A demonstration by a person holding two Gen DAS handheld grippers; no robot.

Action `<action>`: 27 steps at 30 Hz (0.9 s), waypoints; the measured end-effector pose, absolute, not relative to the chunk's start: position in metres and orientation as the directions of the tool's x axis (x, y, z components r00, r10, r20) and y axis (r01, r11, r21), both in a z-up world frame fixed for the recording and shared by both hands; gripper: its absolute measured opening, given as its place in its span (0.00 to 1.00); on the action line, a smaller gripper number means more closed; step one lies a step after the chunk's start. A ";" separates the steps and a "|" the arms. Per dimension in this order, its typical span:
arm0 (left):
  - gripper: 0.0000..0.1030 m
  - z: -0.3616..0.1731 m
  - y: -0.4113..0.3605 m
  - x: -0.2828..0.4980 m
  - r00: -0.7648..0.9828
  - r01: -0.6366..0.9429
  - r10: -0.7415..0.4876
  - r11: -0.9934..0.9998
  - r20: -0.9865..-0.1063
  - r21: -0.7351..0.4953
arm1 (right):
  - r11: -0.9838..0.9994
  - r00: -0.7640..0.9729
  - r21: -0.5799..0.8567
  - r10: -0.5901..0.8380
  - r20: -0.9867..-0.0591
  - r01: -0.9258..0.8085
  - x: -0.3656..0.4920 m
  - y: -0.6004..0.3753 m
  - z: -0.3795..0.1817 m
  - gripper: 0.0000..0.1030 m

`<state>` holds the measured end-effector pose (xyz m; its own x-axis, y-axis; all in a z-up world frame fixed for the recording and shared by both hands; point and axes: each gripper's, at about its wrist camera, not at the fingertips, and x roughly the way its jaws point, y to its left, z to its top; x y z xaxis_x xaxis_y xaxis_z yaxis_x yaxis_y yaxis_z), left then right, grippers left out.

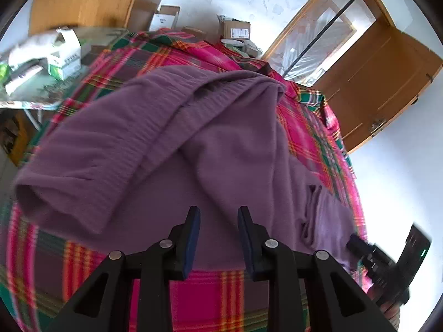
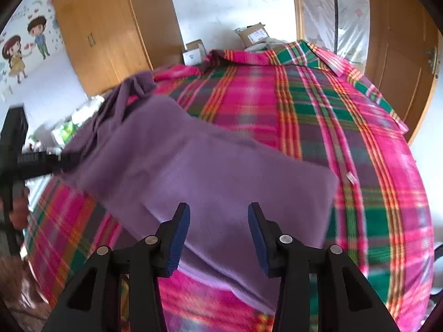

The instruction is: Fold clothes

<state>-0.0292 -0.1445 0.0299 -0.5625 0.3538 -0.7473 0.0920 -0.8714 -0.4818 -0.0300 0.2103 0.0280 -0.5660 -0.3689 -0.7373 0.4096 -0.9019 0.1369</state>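
Purple sweater lies spread on the plaid bedspread; in the left wrist view its long axis runs near-right to far-left, one sleeve folded across toward the left. Left gripper hovers over the near hem, jaws narrowly apart, holding nothing. Right gripper sits wider open above the sweater's near edge, empty. Whether either touches the fabric is unclear.

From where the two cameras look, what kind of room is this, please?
Most likely a bedroom in a home. A purple garment lies on what looks like a bed under a plaid cover. A wooden wardrobe stands by the wall, cartoon children stickers decorate it, and cardboard boxes sit behind.
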 end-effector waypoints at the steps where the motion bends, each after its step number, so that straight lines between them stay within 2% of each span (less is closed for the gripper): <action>1: 0.31 0.027 -0.143 -0.032 -0.552 0.097 0.355 -0.871 -0.755 -0.481 | -0.898 -0.568 0.126 -0.370 -0.735 0.422 -0.026 0.210 0.026 0.45; 9: 0.31 0.017 -0.126 -0.049 -0.507 0.105 0.389 -0.858 -0.769 -0.503 | -0.853 -0.561 0.035 -0.373 -0.739 0.521 -0.020 0.181 0.019 0.46; 18: 0.31 0.017 -0.116 -0.062 -0.489 0.109 0.379 -0.867 -0.786 -0.486 | -0.839 -0.573 -0.064 -0.311 -0.758 0.540 -0.023 0.157 0.006 0.46; 21: 0.20 0.018 -0.109 -0.066 -0.494 0.097 0.374 -0.874 -0.785 -0.477 | -0.838 -0.578 -0.081 -0.299 -0.760 0.540 -0.025 0.156 0.006 0.46; 23: 0.13 0.018 -0.107 -0.070 -0.497 0.107 0.366 -0.874 -0.787 -0.474 | -0.846 -0.581 -0.072 -0.299 -0.757 0.529 -0.027 0.158 0.007 0.41; 25: 0.07 0.019 -0.109 -0.070 -0.508 0.122 0.365 -0.866 -0.780 -0.484 | -0.857 -0.586 -0.058 -0.298 -0.754 0.512 -0.029 0.162 0.008 0.26; 27: 0.06 0.022 -0.112 -0.069 -0.522 0.126 0.366 -0.860 -0.771 -0.494 | -0.865 -0.587 -0.037 -0.309 -0.748 0.501 -0.031 0.166 0.011 0.11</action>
<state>-0.0690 -0.1121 0.0221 -0.5215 0.3659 -0.7708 0.1260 -0.8605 -0.4937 -0.0307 0.1656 0.0107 -0.5875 -0.3088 -0.7480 0.5011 -0.8646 -0.0366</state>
